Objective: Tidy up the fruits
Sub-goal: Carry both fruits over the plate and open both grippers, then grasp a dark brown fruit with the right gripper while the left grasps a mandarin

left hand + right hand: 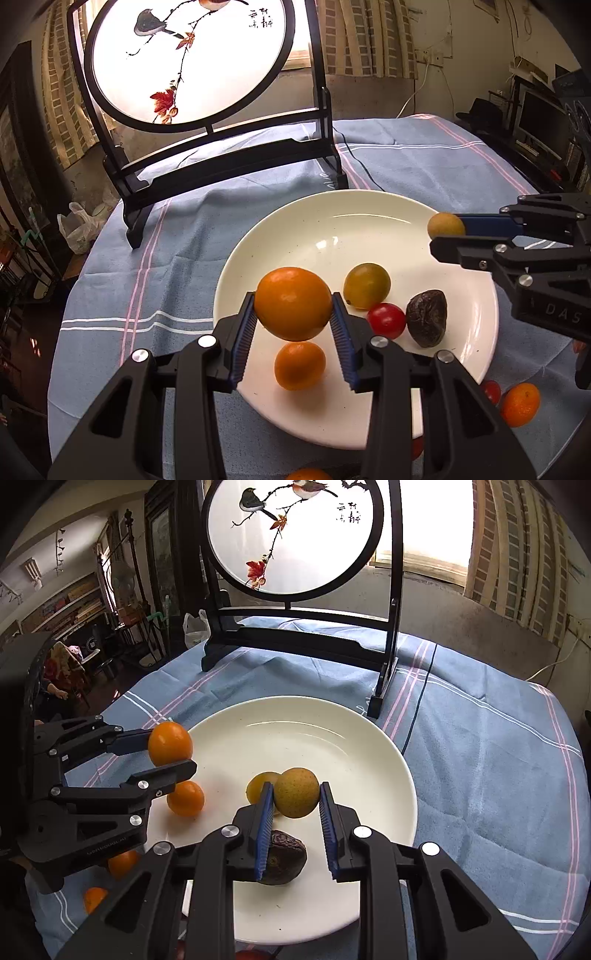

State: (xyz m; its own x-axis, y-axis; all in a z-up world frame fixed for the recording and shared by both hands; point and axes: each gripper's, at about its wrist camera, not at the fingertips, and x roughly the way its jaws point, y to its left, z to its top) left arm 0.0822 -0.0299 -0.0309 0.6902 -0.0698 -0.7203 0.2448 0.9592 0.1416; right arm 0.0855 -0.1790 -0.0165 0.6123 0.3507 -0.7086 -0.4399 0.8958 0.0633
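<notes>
My left gripper [294, 301] is shut on a large orange [293, 314], held just above the near left part of the white plate [332, 221]. From the right wrist view the left gripper [171, 753] and its orange [170, 742] hang over the plate's left rim. My right gripper [297, 788] is shut on a tan speckled fruit [296, 797] above the plate [332, 731]. The right gripper [447, 232] reaches in from the right. On the plate lie a small orange [300, 365], a yellow-green fruit [366, 285], a cherry tomato [386, 320] and a dark wrinkled fruit [426, 317].
A round bird-painted screen on a black stand [229, 166] rises behind the plate, with a black cable [354, 158] beside it. Loose fruit lies on the blue cloth near the front edge: an orange [520, 404], a tomato [491, 391] and two oranges [123, 864].
</notes>
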